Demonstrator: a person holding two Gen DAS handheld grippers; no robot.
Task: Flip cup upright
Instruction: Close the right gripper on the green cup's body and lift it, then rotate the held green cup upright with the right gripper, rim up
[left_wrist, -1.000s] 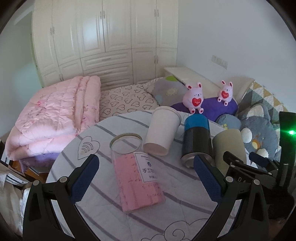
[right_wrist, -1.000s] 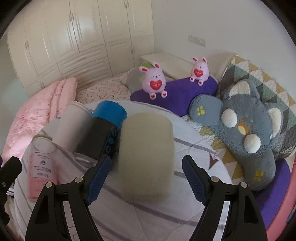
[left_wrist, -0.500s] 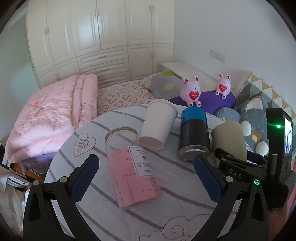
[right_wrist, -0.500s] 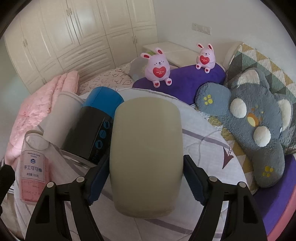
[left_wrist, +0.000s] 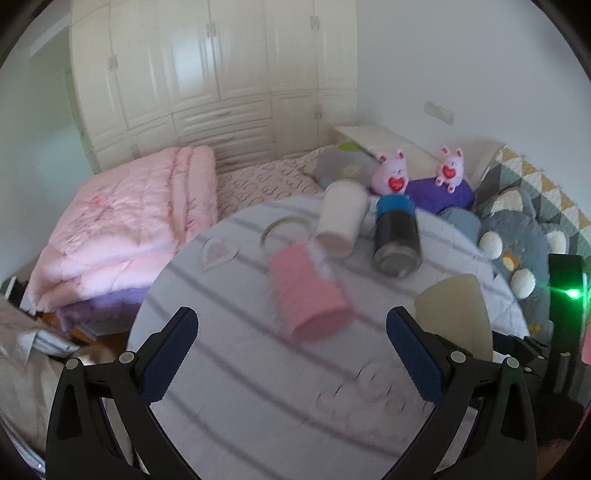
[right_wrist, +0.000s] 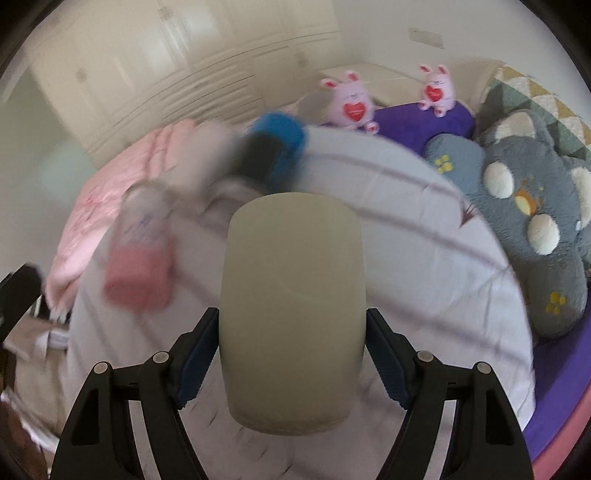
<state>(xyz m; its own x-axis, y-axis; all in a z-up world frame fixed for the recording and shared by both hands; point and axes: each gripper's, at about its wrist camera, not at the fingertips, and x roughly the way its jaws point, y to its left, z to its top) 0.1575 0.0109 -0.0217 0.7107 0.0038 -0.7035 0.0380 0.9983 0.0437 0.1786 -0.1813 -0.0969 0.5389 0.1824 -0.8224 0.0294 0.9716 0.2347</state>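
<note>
My right gripper (right_wrist: 291, 354) is shut on a beige cup (right_wrist: 293, 306) and holds it above the round table (right_wrist: 424, 258), its closed end pointing away from me. The same cup shows at the right of the left wrist view (left_wrist: 456, 314), with the right gripper below it. My left gripper (left_wrist: 291, 354) is open and empty over the table's near part. A clear cup with pink contents (left_wrist: 303, 284), a white paper cup (left_wrist: 341, 221) and a black cup with a blue end (left_wrist: 397, 236) lie on their sides on the table.
The table (left_wrist: 221, 369) has a striped grey cloth. A bed behind it holds a folded pink quilt (left_wrist: 125, 229), two pink bunny toys (left_wrist: 393, 177) and a grey plush cushion (right_wrist: 532, 206). White wardrobes stand at the back wall.
My right gripper has closed on the beige cup and lifted it off the table, away from the black cup. Both views have pulled back and up; the left gripper stays open.
</note>
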